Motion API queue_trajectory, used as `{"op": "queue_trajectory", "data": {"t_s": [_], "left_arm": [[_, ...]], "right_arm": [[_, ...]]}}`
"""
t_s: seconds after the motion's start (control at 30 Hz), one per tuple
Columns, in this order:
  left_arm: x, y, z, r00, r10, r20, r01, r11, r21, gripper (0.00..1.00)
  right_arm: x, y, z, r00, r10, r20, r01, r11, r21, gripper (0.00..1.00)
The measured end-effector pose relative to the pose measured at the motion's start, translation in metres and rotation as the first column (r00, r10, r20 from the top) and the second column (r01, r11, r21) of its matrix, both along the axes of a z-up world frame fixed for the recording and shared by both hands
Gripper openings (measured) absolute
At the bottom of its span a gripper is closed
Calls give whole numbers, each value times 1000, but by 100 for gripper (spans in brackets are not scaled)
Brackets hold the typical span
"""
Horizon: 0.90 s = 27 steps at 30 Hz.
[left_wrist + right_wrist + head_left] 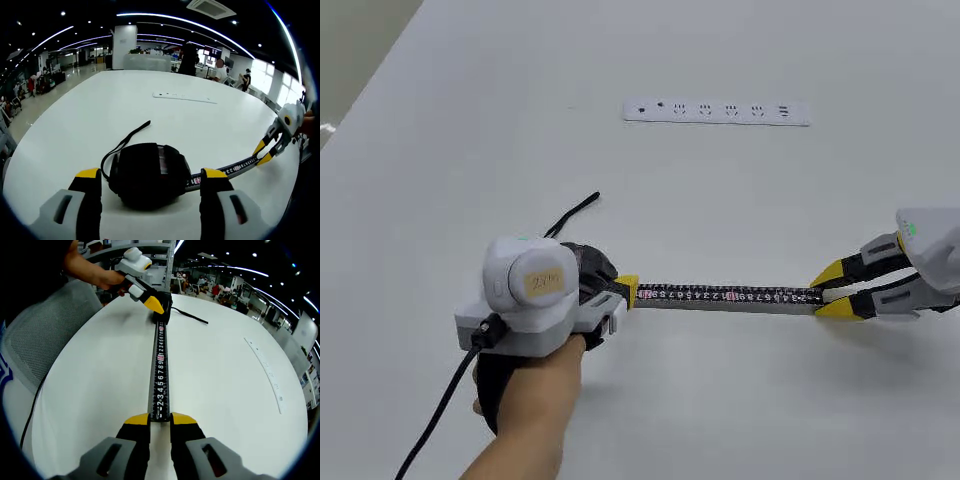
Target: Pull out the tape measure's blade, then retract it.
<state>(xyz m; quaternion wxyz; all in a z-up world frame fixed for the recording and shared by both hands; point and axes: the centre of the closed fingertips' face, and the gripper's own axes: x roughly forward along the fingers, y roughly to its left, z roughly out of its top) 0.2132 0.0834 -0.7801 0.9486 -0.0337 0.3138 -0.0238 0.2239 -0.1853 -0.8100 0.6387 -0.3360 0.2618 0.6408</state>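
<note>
- The left gripper (151, 176) is clamping the tape measure case (588, 272), with one yellow-tipped jaw on each side of the black body. It is holding the case steady on the white table (740, 210).
- The right gripper (160, 419) is pinching the free end of the blade (160, 365). Its jaws are nearly together, with the tip of the blade caught between them.
- The blade is lying flat and straight across the table between the two grippers, numbers facing up.
- So the pull-out half is looking well underway, maybe already done. How much blade is sitting inside the case, I cannot tell.
- The wrist strap (575, 212) is trailing loose on the table beside the case. The power strip (717, 111) is sitting well apart at the far side, not getting in anyone's way.
- By my read, the retraction is what is remaining, and nothing here is showing it started.
- For that, the right gripper is going to have to walk the tip back toward the case, or release it under control.
- The left gripper is going to have to hold firm on the case meanwhile, so the blade is not whipping home or dragging the case sideways.
</note>
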Motion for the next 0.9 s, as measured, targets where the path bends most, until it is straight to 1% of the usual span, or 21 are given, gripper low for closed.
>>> {"op": "queue_trajectory", "data": {"t_s": [0.03,0.1,0.17,0.3,0.4,0.5,0.6,0.7,0.9], "left_arm": [[0,-1,1,1000,13,5,-13,1000,-15,76],[2,0,3,999,32,15,-32,999,-25,74],[2,-1,2,999,35,12,-34,999,-31,73],[4,-1,1,998,60,9,-59,997,-52,71],[3,0,1,997,73,11,-72,996,-53,70],[6,2,1,995,96,10,-95,993,-70,68],[4,2,-1,996,94,6,-93,994,-59,66],[6,2,-3,995,98,0,-98,993,-63,67],[7,0,-3,995,96,-1,-96,994,-55,67]], "right_arm": [[0,0,0,1000,1,1,-1,1000,-1,14],[-3,2,3,1000,3,3,-3,1000,-3,14],[0,-1,-1,1000,4,6,-4,1000,-5,14],[0,-1,-1,1000,5,7,-5,1000,-7,14],[-1,0,1,1000,5,9,-5,1000,-9,14],[-1,0,1,1000,6,10,-5,1000,-12,14],[0,-1,-1,1000,5,10,-5,1000,-13,14],[0,0,0,1000,6,12,-6,1000,-14,14],[1,-1,-1,1000,2,11,-2,1000,-14,14]]}}
